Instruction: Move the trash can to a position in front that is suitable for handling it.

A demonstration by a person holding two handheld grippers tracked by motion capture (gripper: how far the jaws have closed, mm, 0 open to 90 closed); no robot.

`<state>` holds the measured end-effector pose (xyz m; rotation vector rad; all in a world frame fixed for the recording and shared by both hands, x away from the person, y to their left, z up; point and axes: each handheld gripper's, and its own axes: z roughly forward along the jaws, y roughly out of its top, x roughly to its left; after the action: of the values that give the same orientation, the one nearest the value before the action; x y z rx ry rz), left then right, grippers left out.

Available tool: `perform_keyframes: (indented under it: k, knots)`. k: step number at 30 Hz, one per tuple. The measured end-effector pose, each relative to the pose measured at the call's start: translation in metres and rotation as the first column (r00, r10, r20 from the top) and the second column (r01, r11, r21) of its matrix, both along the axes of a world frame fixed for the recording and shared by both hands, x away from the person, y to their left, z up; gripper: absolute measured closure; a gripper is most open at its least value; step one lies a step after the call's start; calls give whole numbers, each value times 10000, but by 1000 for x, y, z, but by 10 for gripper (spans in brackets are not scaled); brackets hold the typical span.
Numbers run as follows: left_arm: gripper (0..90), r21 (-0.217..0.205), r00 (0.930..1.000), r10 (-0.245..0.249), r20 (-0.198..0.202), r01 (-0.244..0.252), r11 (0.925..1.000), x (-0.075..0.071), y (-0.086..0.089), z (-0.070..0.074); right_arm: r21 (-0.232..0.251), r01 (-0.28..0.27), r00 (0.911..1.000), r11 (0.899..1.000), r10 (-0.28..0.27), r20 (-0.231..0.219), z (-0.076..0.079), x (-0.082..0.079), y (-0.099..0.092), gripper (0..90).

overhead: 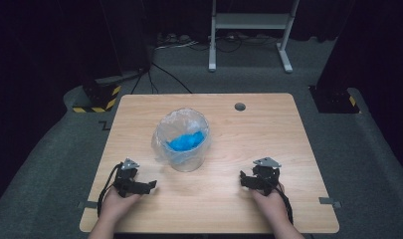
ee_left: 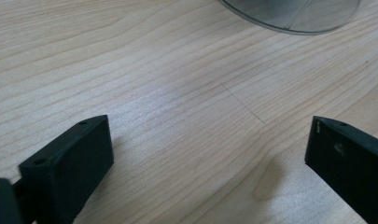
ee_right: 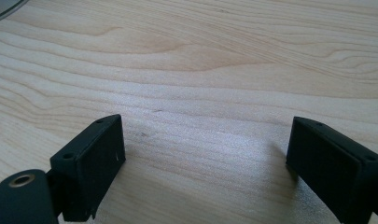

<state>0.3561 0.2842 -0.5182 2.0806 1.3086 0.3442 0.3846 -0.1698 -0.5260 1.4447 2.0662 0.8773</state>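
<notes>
1. Bin [overhead: 181, 142] sits at the centre of the high view, a clear plastic bag lining it and something blue [overhead: 186, 141] inside; its base curves across the top right of the left gripper view [ee_left: 289, 16].
2. I hold the left gripper [overhead: 150, 185] at lower left, jaws wide apart over bare table [overhead: 268, 134]; nothing between them.
3. The right gripper [overhead: 244, 179] at lower right is likewise spread and empty; both rest well apart from the bin.
4. Risk, as I judge it: the bin looks light; a one-sided nudge could tip it; thin film could slip from the pads or tear.
</notes>
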Motion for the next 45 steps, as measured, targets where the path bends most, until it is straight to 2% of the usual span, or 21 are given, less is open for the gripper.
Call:
perform_keyframes:
  k: [2,4,10,11,14,17,21,23,24,25,26,27,28,29,33,36,37,38,40,41,45]
  knots:
    - [28,115,9999,95,-77,-94,9999,0,1,1,-20,-9,10000,10000,9,19,0,0,0,114]
    - [27,-102,9999,59,-141,-61,9999,0,2,5,-54,33,10000,10000,-32,32,0,-1,1,116]
    - [28,-306,9983,-94,578,112,9995,-2,1,25,-19,45,10000,10000,-45,-3,0,-1,1,121]
    - [29,-392,9961,48,882,-13,9992,-5,1,38,0,41,10000,10000,-41,6,0,-1,0,121]
    - [31,-574,9931,-150,1167,219,9981,-8,-2,55,-43,45,10000,10000,-45,35,0,-2,1,123]
    - [34,-513,9845,-391,1708,485,9975,-11,-8,80,-47,36,10000,10000,-35,29,0,-2,1,123]
    - [34,-519,9744,-263,2231,388,9979,-13,-15,96,-17,27,10000,10000,-27,18,0,-2,1,124]
    - [34,-834,9653,-235,2599,467,9954,-10,-23,110,-71,18,10000,10000,-18,78,0,-2,1,128]
    - [35,-834,9653,-235,2599,467,9954,-10,-23,110,-71,18,10000,10000,-18,78,0,-2,1,128]
    - [37,-1006,9572,-273,2881,586,9932,-6,-28,119,-29,3,10000,10000,-3,50,0,-2,1,128]
    - [37,-1006,9572,-273,2881,586,9932,-6,-28,119,-16,12,10000,10000,-12,38,0,-2,1,128]
    - [36,-1214,9466,-99,3221,517,9913,-1,-33,124,-6,22,10000,10000,-22,32,0,-2,1,129]
    - [37,-1214,9466,-99,3221,517,9913,-1,-33,124,-6,22,10000,10000,-22,32,0,-2,1,129]
    - [37,-1658,9420,207,3349,373,9855,6,-36,128,-2,19,10000,10000,-19,31,0,-2,1,128]
    - [43,-1575,9338,216,3572,374,9868,15,-43,134,-13,53,10000,10000,-53,25,0,-3,1,128]
    - [52,-1422,9414,141,3369,361,9892,25,-47,139,-87,49,10000,10000,-48,83,0,-3,1,129]
    - [69,-1407,9478,208,3182,255,9897,31,-49,143,-53,57,10000,10000,-57,61,0,-3,1,129]
    - [85,-1407,9478,208,3182,255,9897,31,-49,143,-53,57,10000,10000,-57,61,0,-3,1,129]
    - [107,-1434,9525,410,3018,28,9897,38,-51,146,-34,43,10000,10000,-43,49,0,-4,1,129]
    - [134,-1548,9592,636,2756,-210,9877,44,-50,147,-39,45,10000,10000,-45,49,0,-4,1,129]
    - [219,-1574,9647,1229,2331,-873,9837,56,-49,146,-54,27,10000,10000,-27,69,0,-4,1,132]
